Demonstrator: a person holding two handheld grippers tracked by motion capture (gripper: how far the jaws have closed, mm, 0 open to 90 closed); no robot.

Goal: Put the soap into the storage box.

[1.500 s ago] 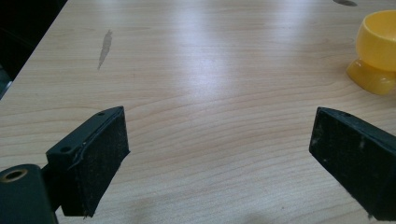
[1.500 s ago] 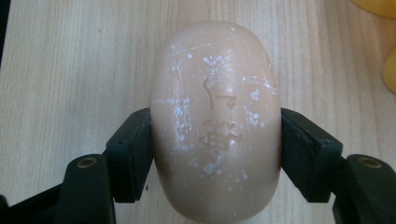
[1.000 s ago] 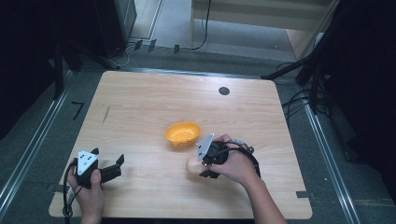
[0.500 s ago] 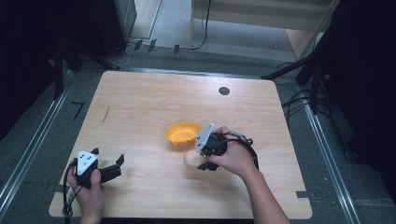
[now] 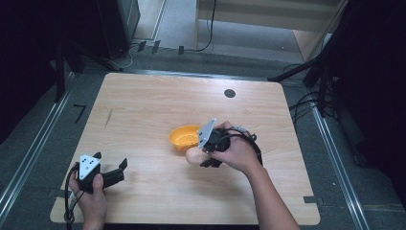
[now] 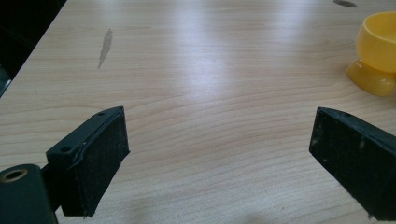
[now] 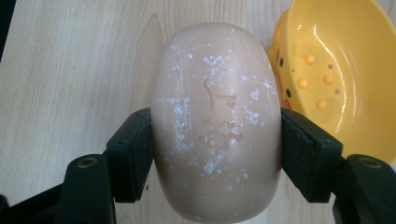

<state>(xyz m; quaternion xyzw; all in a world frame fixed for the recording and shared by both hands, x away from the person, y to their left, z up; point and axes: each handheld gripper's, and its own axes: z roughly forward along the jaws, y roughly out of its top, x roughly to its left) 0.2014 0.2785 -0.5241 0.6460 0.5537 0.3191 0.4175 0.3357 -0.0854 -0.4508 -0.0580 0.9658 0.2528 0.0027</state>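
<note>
Soap (image 7: pixel 217 135): one, clamped; dish (image 7: pixel 336 70): one, beside.

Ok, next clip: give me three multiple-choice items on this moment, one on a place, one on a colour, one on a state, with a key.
1. Where is the yellow dish relative to the soap bar?
A. right beside it
B. at the table's far edge
C. stacked on top of it

2. What colour is the soap bar?
A. green
B. pale peach
C. blue

3. How do the jaws of the left gripper stand?
A. shut on the dish
B. shut on the soap
C. open over bare table

Key: 1 A, the right gripper view shows dish and soap side by side. 2 B, peach with white flecks, clamped in the right gripper. 3 C, only wood shows between its pads.
</note>
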